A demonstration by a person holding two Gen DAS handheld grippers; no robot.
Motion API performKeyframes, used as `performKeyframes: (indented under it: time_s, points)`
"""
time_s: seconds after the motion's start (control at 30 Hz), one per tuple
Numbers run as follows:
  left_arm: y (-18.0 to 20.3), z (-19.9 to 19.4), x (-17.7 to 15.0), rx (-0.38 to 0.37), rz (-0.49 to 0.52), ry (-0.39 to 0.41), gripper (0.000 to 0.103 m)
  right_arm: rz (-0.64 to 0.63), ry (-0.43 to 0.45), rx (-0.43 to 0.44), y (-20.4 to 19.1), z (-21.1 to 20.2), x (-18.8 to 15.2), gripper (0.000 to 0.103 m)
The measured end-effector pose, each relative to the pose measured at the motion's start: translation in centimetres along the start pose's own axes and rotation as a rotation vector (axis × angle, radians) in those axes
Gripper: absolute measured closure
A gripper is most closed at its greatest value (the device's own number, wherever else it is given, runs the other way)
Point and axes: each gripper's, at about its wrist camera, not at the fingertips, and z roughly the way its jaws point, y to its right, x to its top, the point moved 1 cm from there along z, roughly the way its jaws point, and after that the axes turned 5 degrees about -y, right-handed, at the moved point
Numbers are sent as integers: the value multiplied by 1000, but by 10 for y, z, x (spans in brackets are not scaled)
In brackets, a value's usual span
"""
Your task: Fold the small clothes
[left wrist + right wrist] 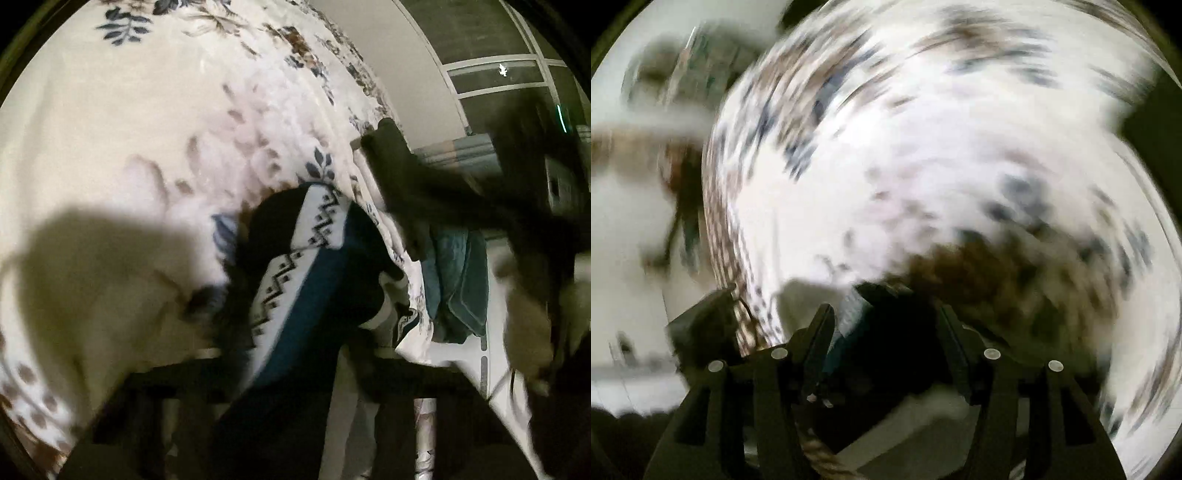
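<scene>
In the left wrist view a small dark blue garment with a white zigzag-patterned band [295, 266] hangs in front of the camera over the floral bedspread [147, 129]. It covers my left gripper's fingers, so I cannot see how they stand. My right gripper [399, 192] shows there as a dark blurred shape, to the right of and slightly above the garment. The right wrist view is heavily blurred. There my right gripper [886, 321] has its fingers [822, 332] spread apart, with dark cloth [886, 354] lying between them; whether they grip it is unclear.
The bed's edge runs down the right of the left wrist view. Beyond it hang a teal towel [458, 280] and a white surface [495, 332]. A window frame [498, 77] is at the upper right. A dark blurred hand or arm [535, 221] crosses the right side.
</scene>
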Motion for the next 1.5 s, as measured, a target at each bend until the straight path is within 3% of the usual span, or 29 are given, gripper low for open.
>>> performKeyframes:
  time_s: [0.07,0.13,0.17,0.2,0.23,0.3,0.33,0.4,0.53,0.57,0.63,0.67,0.83,0.87,1.0,1.1,1.2,1.23,1.3,1.4,1.47,1.5]
  points:
    - [-1,-1,-2,-18,-5,16,73,-139,-136,-34,-21,27,13,44]
    - [-3,-2,-3,-23,-6,24,75,-295,-283,-149,-40,61,12,45]
    - [-4,-2,-4,-24,0,25,77,-344,-311,-207,-46,69,14,51]
    - [-5,-3,-5,-25,3,23,79,-345,-323,-254,-40,75,16,81]
    - [-6,-2,-7,-21,5,20,81,-244,-308,-242,-24,75,25,82]
    - [-10,-1,-10,-31,4,12,81,3,-227,-139,15,61,45,92]
    - [-12,0,-11,-30,-4,5,81,82,-187,-106,32,54,51,103]
    - [-16,0,-12,-27,-28,-15,81,145,-118,-94,54,41,59,103]
    - [-15,-8,2,-21,-62,-42,75,260,-70,68,92,7,49,99]
    - [-14,-10,11,-17,-63,-35,62,281,-45,93,101,-9,40,93]
    - [-14,-11,30,-31,-71,-22,55,343,26,121,123,-43,8,52]
    - [-14,-6,39,-37,-78,-27,55,380,64,138,136,-59,-12,48]
    - [-7,45,95,-37,-50,-111,58,601,172,198,193,-92,-118,48]
    - [-4,51,99,-24,-33,-111,72,663,189,207,212,-95,-150,47]
    - [-7,58,106,-16,-48,-128,75,808,194,206,260,-67,-224,42]
    - [-11,54,106,-9,-54,-151,70,807,212,269,274,-29,-241,37]
    - [-5,47,104,48,-10,-151,62,775,258,365,276,9,-230,36]
    - [-2,42,102,67,1,-150,62,771,287,418,276,17,-226,46]
    - [5,30,99,124,21,-138,62,764,350,394,272,19,-218,94]
    - [15,1,86,285,104,-101,62,836,491,356,273,-2,-225,94]
    - [13,-19,70,480,179,-76,62,858,514,336,278,-9,-227,94]
    - [8,-21,65,529,190,-78,61,874,496,330,282,-4,-226,93]
